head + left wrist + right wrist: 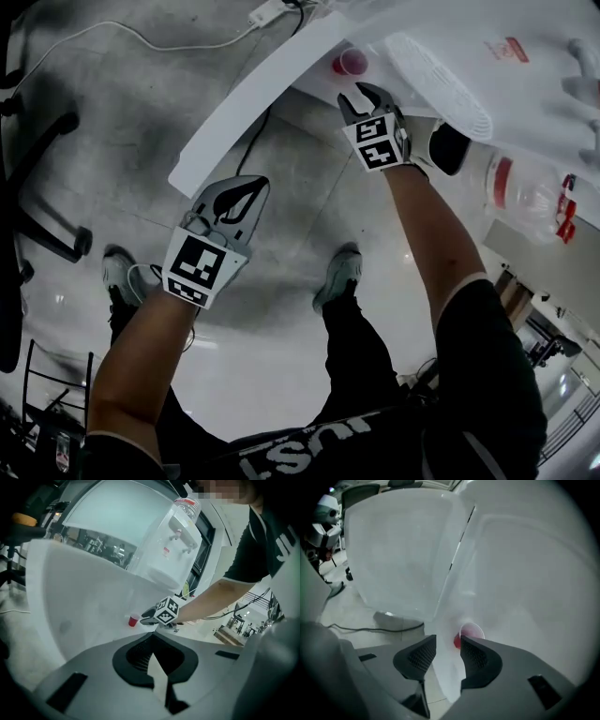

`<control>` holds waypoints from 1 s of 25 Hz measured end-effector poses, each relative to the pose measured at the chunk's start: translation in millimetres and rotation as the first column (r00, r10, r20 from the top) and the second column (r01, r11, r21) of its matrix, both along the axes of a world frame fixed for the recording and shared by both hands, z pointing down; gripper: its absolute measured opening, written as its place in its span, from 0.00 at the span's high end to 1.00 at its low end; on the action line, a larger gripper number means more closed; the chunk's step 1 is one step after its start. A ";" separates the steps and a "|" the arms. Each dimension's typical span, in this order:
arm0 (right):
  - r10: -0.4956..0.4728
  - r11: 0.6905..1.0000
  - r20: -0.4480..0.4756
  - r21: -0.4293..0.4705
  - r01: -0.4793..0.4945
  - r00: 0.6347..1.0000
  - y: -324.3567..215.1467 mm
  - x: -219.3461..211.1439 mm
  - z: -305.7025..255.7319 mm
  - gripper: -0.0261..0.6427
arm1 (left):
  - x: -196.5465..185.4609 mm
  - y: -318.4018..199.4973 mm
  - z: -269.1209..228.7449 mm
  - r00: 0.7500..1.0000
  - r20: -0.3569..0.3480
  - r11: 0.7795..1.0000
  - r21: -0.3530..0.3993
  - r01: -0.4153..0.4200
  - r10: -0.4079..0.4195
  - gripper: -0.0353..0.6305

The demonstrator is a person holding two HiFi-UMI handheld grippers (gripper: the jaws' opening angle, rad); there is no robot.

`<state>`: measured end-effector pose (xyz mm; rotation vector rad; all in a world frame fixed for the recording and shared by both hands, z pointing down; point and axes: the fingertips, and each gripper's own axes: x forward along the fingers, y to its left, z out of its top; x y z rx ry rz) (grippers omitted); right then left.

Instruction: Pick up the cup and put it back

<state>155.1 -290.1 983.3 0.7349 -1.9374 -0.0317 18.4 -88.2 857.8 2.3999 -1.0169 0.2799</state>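
Two grippers noted. At centre-left, the left gripper (251, 192) sits clear of the white table (253, 103), jaws together, empty. At upper centre, the cup (350, 63) stands upright near the table edge. Just below it, the right gripper (364, 94) has jaws apart, cup ahead of them, untouched. Risk: a jaw tip clips the light cup and topples it.

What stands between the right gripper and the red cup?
Nothing visible. The right gripper, jaws open, sits just short of the red cup, which stands near the edge of the white table, slightly off toward the right jaw; only bare tabletop lies between.
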 end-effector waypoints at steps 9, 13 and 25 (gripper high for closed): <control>-0.077 0.997 -0.196 0.016 0.081 0.978 -44.6 2.8 40.8 0.72 | 6.7 -3.1 22.5 1.000 -0.020 0.999 -0.040 -0.004 0.004 0.95; -0.107 0.994 -0.269 -0.022 0.105 0.957 -49.1 5.1 58.2 0.72 | 4.9 -5.7 23.4 0.999 -0.034 0.999 -0.047 0.009 -0.011 0.95; -0.155 0.978 -0.129 -0.162 0.133 0.979 47.6 -13.8 9.0 0.90 | 19.4 28.9 -21.6 0.998 -0.051 0.997 -0.056 -0.048 0.045 0.95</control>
